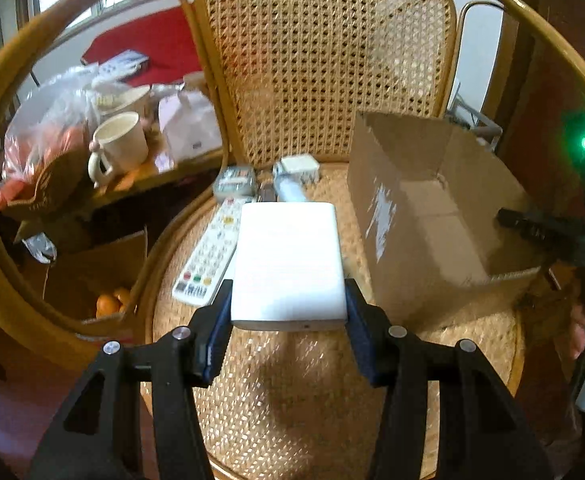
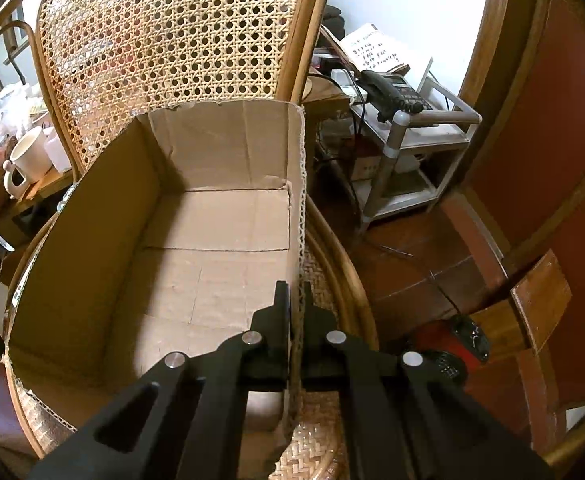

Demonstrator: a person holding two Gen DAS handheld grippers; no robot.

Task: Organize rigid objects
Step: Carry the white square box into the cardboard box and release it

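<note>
white box [image 1: 288, 264] is sitting squeezed between the left gripper [image 1: 288, 308] pads, just above the woven chair seat [image 1: 292, 392]. the right gripper [image 2: 296, 312] is pinching the cardboard box [image 2: 212, 280] wall, keeping it steady. beside it are lying a remote [image 1: 208, 256] and small things. best is lifting it level, going over the wall, then letting go low inside.

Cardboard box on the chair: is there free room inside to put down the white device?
Yes. The cardboard box floor is bare from wall to wall; the right gripper pinches only its right wall. Crowded: the seat behind the white device in the left gripper, with the remote control and small items.
</note>
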